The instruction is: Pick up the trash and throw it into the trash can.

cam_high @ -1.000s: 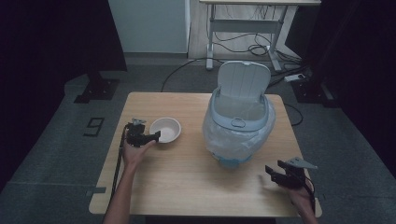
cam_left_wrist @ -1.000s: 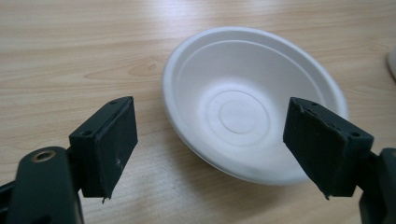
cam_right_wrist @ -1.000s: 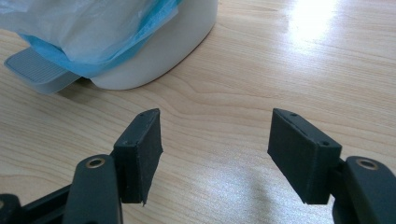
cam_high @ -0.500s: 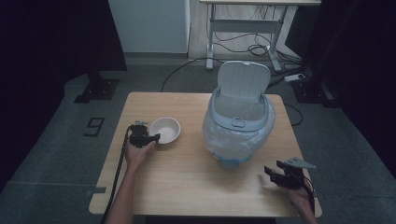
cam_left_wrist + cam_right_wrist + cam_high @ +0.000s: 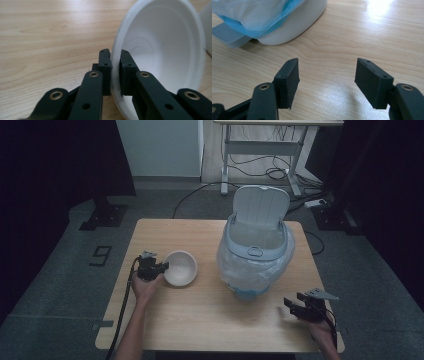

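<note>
Right now my left gripper (image 5: 161, 268) has its jaws pinched on the rim of the white bowl (image 5: 180, 268), one jaw outside the wall and one inside, as the left gripper view makes plain (image 5: 115, 72). In that view the bowl (image 5: 162, 50) fills the right half, its rim clamped between the two black pads, with bare wood behind it. The bowl sits toward the left edge of the wooden table (image 5: 190, 320), roughly midway between the far and near edges, and my left hand (image 5: 146, 289) holds the gripper just beside it.

My right gripper (image 5: 294, 305) is near the table's near right corner with its jaws spread wide and nothing between them; the right gripper view shows bare tabletop in the gap (image 5: 327, 82).

The pale bin (image 5: 256, 255) stands on the right half of the table, well apart from the bowl, with its lid (image 5: 261, 207) raised upright at the back and a clear liner bag (image 5: 250, 272) draped over its outside. From the right gripper view I see the bin's white base (image 5: 297, 22), blue-edged liner and a grey pedal (image 5: 229, 35) at the upper left, clear of my open jaws.
</note>
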The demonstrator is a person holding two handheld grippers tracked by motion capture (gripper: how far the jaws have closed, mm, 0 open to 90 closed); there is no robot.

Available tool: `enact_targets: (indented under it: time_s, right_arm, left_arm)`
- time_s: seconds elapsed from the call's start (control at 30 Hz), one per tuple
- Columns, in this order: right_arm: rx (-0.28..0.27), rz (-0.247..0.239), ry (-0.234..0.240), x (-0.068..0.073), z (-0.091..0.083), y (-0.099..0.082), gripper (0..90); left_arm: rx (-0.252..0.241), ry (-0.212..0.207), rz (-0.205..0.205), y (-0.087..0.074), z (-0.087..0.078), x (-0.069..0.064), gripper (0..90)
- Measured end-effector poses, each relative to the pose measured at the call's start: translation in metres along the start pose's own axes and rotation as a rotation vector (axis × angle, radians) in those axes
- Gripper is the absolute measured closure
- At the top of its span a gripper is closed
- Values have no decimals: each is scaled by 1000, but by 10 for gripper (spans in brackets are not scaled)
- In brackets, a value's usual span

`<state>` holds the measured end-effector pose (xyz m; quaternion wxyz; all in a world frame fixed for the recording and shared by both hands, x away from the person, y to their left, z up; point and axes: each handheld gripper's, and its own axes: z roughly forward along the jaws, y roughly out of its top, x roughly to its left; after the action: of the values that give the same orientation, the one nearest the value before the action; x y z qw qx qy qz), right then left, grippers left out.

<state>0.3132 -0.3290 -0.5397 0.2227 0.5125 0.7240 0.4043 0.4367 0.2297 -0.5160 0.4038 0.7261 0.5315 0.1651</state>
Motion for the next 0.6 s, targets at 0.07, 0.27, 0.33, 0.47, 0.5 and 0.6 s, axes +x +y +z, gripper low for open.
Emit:
enact_targets:
  time_s: [0.07,0.27,0.33,0.47,0.5,0.6]
  right_arm:
    - [-5,11,2,-1,-1,0,356]
    - [-7,15,1,0,0,0,359]
    - [-6,14,0,0,0,0,359]
    - [-13,16,3,-1,-1,0,363]
    - [-14,16,3,-1,-2,0,364]
    - [-14,14,4,-1,-2,0,367]
  left_arm:
    - [-9,6,23,1,-6,-3,829]
    - [-33,-26,36,3,-20,-7,836]
    - [-48,-40,34,4,-24,-8,836]
    - [-85,-64,31,6,-35,-12,836]
    - [-95,-71,33,6,-39,-13,836]
    - [-120,-78,52,6,-50,-17,836]
